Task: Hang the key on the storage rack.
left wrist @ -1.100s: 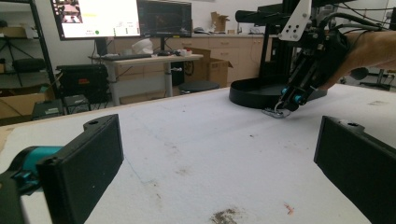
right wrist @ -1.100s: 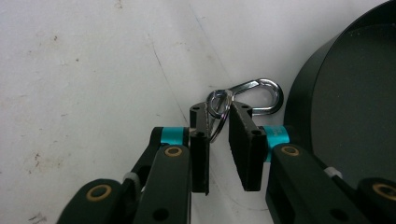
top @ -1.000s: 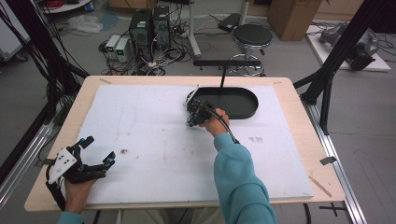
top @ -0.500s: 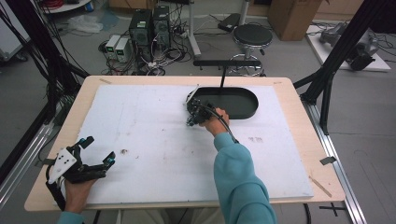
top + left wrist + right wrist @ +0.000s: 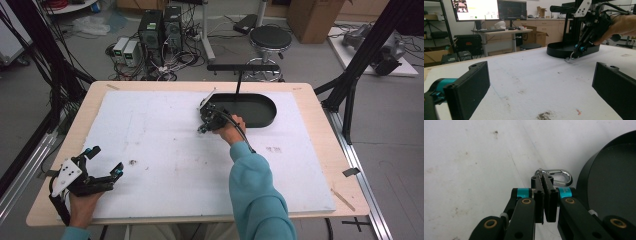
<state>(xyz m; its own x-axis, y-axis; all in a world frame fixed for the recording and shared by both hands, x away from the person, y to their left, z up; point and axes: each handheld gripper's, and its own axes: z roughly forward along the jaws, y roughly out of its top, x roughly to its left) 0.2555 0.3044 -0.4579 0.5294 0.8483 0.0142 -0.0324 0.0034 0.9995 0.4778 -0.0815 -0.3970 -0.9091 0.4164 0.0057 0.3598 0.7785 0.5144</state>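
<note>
At the lower left of the high view my left gripper (image 5: 104,161) rests wide open on the white mat (image 5: 165,150), while near the centre my right gripper (image 5: 545,179) pinches a silver clip (image 5: 557,177) beside the black tray (image 5: 260,116).

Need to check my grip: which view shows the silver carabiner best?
The right gripper view: the carabiner lies just past the right claw, shut on its end. The left gripper view shows it small. In the high view it is too small to tell.
</note>
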